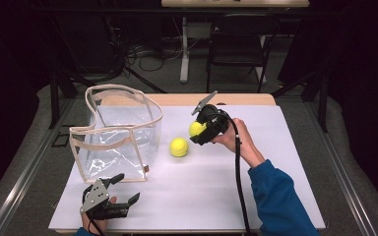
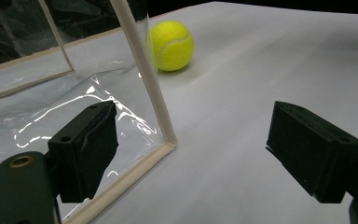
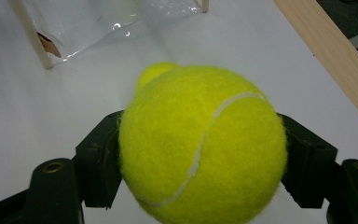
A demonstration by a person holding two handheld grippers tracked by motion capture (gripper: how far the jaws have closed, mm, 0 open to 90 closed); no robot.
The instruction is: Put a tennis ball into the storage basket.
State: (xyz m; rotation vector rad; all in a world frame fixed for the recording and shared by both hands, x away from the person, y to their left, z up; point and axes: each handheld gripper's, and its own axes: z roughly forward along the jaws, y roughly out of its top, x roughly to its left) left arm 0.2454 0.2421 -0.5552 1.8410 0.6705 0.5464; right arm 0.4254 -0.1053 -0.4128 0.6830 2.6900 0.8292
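Tennis ball [image 3: 200, 144] clamped between the jaws of the right hand-held gripper [image 1: 203, 129], raised over mid-desk [image 1: 275, 162]. Second tennis ball [image 1: 179, 147] rests beside the clear bag [image 1: 115, 132]. Left hand-held gripper [image 1: 120, 189], jaws spread, empty, at the desk's near left corner.

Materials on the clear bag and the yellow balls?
Clear tote bag: likely glossy soft vinyl, given glare streaks and wrinkles, with matte beige fabric-like trim. Yellow tennis ball held by right gripper: fuzzy felt, pale seam. Second yellow tennis ball on the table looks alike.
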